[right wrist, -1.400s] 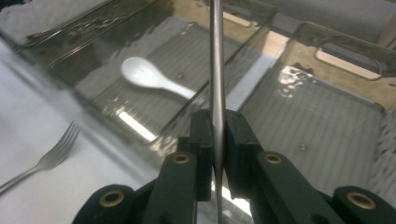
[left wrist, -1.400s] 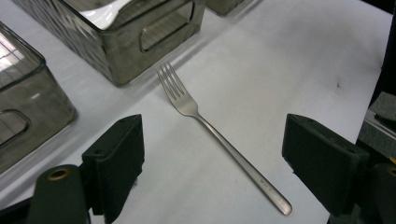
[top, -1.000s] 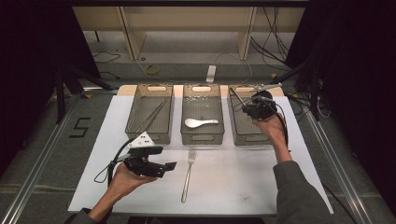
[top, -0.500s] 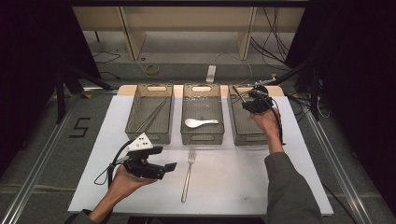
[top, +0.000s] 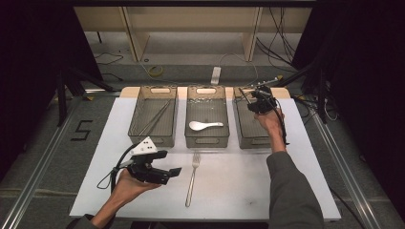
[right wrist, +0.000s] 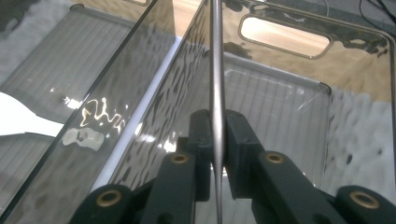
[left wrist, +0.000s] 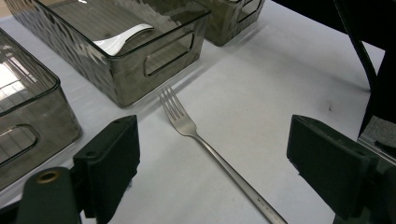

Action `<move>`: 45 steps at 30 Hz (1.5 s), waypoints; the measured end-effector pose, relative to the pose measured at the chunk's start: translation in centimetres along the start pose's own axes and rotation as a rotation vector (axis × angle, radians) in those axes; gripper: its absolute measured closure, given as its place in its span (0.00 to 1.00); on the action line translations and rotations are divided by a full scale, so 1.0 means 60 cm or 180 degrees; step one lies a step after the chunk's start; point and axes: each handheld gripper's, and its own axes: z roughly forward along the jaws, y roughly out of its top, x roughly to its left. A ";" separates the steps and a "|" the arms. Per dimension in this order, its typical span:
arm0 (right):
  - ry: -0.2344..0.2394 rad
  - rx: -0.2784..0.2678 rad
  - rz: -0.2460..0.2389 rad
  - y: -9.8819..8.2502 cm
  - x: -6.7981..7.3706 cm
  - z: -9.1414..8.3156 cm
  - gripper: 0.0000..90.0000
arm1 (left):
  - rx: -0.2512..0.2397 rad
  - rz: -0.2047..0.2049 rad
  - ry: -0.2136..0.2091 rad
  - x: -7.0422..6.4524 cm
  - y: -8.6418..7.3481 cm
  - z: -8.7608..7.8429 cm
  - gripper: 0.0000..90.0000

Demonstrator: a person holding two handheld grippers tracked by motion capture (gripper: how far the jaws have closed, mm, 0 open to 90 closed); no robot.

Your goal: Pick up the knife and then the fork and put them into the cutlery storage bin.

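Note:
My right gripper (top: 254, 102) hangs over the far end of the right clear bin (top: 248, 138). In the right gripper view its pads (right wrist: 201, 135) press on a thin metal utensil (right wrist: 216, 56) seen edge-on, though the jaws have just been opening slightly. My left gripper (top: 175, 171) rests low at the front left, held in a hand, and is open with nothing in it. A metal fork (top: 192, 179) lies on the white mat just to its right; in the left gripper view the fork (left wrist: 187, 123) runs between the wide-apart jaws.
Three clear bins stand in a row at the back of the white mat (top: 239, 191). The left bin (top: 153, 138) holds thin metal rods (top: 155, 117). The middle bin (top: 205, 140) holds a white spoon (top: 203, 125). Cables trail from both grippers.
My right hand has carried the metal utensil a little farther back over the right bin. The left hand and the fork have not moved.

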 end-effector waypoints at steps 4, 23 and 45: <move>0.0057 -0.0126 0.0003 0.013 0.005 -0.011 0.73 | 0.0008 -0.0005 0.0002 0.001 -0.001 0.000 0.19; 0.0699 -0.0518 -0.0170 -0.036 0.058 -0.101 0.36 | 0.0098 -0.0037 0.0023 0.001 -0.002 0.008 0.18; 0.1218 -0.1052 -0.0226 -0.229 0.121 -0.192 0.32 | 0.0129 -0.0051 -0.0125 -0.010 0.000 0.024 0.18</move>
